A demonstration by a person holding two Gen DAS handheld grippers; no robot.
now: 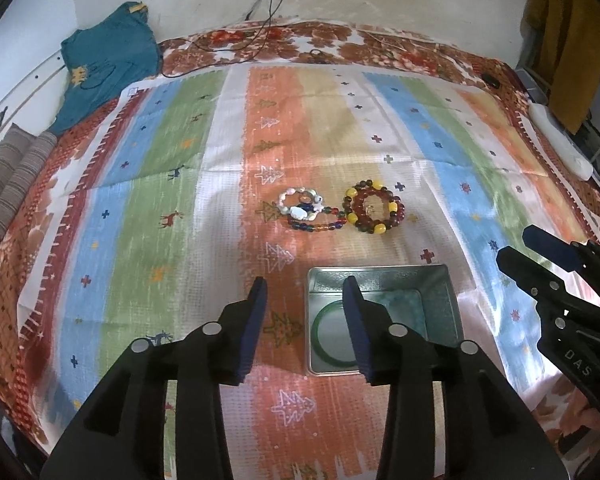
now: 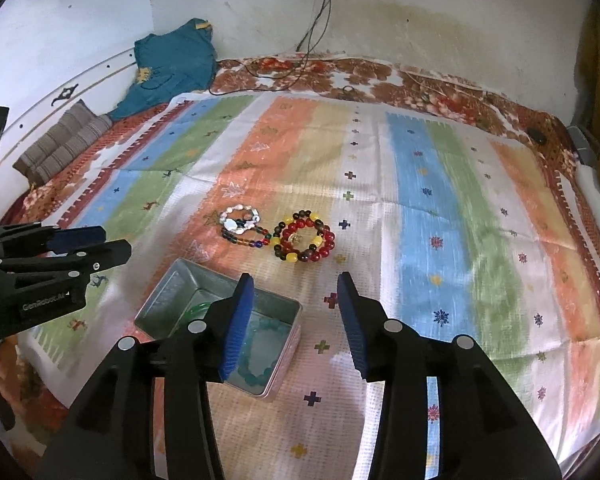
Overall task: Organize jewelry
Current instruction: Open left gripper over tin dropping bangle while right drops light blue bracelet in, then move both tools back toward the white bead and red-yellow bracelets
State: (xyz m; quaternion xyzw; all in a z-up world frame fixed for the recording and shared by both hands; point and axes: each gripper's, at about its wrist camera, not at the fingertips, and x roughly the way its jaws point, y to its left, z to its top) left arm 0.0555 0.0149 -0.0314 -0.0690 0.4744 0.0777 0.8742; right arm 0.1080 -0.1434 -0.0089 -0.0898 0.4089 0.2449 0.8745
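Observation:
A square metal tin [image 1: 452, 304] [image 2: 168, 288] sits on the striped cloth and holds a green bangle [image 1: 332, 356] and a teal bead bracelet [image 2: 260, 372]. Beyond it lie a white and multicolour bead bracelet [image 1: 304, 210] [image 2: 242, 224] and a red and yellow bead bracelet [image 1: 374, 210] [image 2: 304, 242], side by side. My left gripper [image 1: 306, 286] [image 2: 112, 242] is open and empty, above the tin's left edge. My right gripper [image 2: 294, 282] [image 1: 514, 246] is open and empty, just right of the tin.
The striped cloth [image 1: 180, 200] covers a bed with a floral blanket [image 1: 340, 40]. A teal garment [image 1: 108, 64] and a striped pillow [image 1: 16, 176] lie at the far left. Cables [image 1: 260, 20] hang from the wall. A white object [image 1: 560, 140] lies at the right edge.

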